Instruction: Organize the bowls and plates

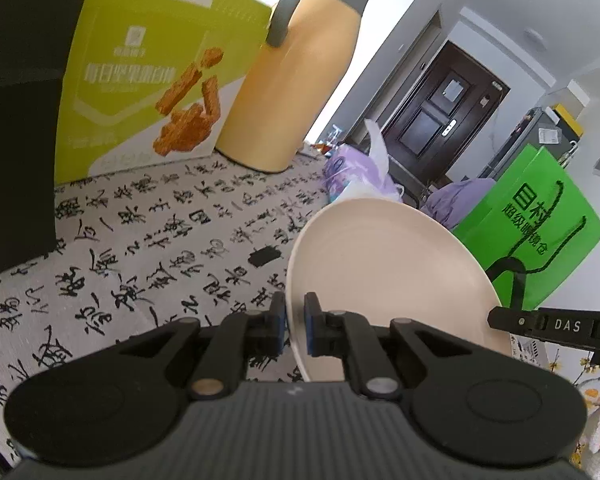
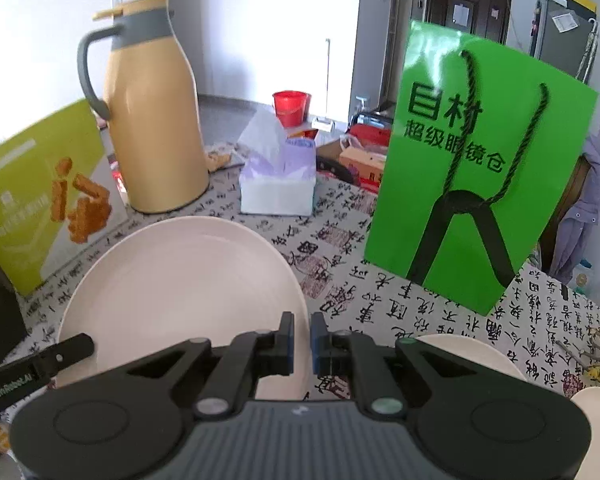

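"DAS" lettering (image 1: 567, 325) beside plate (image 1: 388, 264)

Yellow jug (image 2: 152, 120); green bag (image 2: 476, 168); snack box (image 1: 148, 80)

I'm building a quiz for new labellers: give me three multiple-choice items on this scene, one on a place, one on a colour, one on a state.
1. Where does the green paper bag stand relative to the thermos jug in the right wrist view?
A. To its right
B. To its left
C. Lying flat in front of it

2. What colour is the body of the thermos jug?
A. Red
B. Yellow
C. Blue

3. How is the cream plate held?
A. It lies flat, untouched
B. One pair of tongs grips it alone
C. The left tongs and the right tongs each clamp its rim

Answers: 1 A, the bag stands upright on the right side of the table, the jug on the left. 2 B, the body is yellow under a grey collar and handle. 3 C, the rim sits between the closed jaws in both wrist views.
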Motion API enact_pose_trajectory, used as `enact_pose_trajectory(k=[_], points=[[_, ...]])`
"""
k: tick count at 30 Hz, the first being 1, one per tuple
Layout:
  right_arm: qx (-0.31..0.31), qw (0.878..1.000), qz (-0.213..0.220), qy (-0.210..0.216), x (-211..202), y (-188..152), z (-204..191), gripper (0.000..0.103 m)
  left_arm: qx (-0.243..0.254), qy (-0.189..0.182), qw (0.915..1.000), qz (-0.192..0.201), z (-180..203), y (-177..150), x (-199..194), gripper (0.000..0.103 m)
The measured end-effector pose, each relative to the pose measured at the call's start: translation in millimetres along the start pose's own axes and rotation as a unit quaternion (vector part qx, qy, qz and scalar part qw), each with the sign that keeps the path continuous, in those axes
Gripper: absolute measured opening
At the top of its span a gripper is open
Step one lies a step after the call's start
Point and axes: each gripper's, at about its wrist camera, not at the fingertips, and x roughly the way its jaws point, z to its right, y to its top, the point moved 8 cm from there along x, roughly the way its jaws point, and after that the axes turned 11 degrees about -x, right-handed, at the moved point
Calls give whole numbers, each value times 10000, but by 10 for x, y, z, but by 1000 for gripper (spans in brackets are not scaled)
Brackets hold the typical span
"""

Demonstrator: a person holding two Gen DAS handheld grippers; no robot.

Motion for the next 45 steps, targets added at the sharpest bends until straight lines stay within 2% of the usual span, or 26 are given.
enact_pose_trajectory(k=[8,15,21,30,45], points=[[131,9993,360,-32,-193,-37,-36,8,116,-86,9996,249,50,72,-129,10],[215,9982,561,65,-347,-22,-111,8,193,-97,9978,632,103,200,-364,9],[163,9973,715,0,-525,-12,-150,8,152,-132,9978,632,128,243,-465,9],[257,9950,965,16,-872,-74,-125,8,351,-270,9956,831,296,265,-779,9],[402,9903,1324,-110,-1391,-255,-176,8,533,-350,9938,910,370,167,-1212,9]])
